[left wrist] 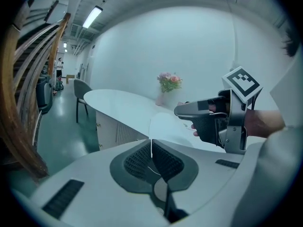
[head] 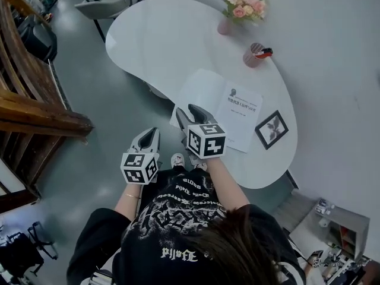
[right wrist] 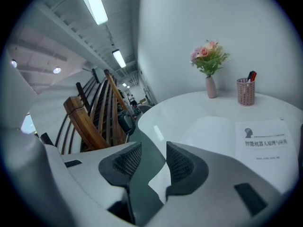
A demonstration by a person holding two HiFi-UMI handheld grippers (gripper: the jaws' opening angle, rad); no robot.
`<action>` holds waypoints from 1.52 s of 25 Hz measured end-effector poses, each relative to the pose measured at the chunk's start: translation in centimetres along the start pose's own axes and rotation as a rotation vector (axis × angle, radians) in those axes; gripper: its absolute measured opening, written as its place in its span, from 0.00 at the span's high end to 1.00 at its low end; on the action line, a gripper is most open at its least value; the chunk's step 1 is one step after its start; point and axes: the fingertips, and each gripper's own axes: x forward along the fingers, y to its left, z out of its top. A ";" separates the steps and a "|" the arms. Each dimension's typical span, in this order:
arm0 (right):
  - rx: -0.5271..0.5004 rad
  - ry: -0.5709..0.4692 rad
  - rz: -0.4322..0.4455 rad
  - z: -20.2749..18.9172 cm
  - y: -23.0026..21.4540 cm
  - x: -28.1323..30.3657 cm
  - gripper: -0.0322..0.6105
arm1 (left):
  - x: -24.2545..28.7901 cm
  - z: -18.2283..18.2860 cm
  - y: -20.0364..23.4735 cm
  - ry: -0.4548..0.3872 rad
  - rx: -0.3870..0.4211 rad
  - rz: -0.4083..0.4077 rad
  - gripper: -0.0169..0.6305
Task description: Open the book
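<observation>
The book (head: 221, 108) lies open and flat on the white table (head: 160, 34), with a blank leaf on its left and a printed title page (right wrist: 265, 143) on its right. My right gripper (head: 185, 111) hovers at the book's near left corner, its jaws open with nothing between them (right wrist: 152, 150). My left gripper (head: 151, 132) hangs off the table's near edge over the floor, its pads pressed together and empty (left wrist: 151, 143). In the left gripper view, the right gripper (left wrist: 179, 110) shows from the side above the open book (left wrist: 165, 126).
A pink vase of flowers (head: 240, 5) and a pink pen cup (head: 255, 55) stand beyond the book. A black-framed picture (head: 272, 129) lies at its right. A grey chair (head: 107, 5) sits at the table's far end, and a wooden staircase (head: 29, 100) rises on the left.
</observation>
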 end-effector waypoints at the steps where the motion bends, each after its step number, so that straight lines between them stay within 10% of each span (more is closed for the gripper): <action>1: 0.008 -0.018 -0.016 0.3 -0.7 -0.8 0.66 | 0.3 0.1 -0.6 -0.001 0.004 -0.014 0.94; 30: 0.187 -0.158 -0.378 -3.2 -15.8 -17.4 0.67 | 6.0 2.1 -16.9 -0.013 0.129 -0.313 0.94; 38: 0.165 -0.224 -0.486 -3.5 -17.2 -20.1 0.87 | 5.8 3.0 -18.9 -0.041 0.156 -0.332 0.94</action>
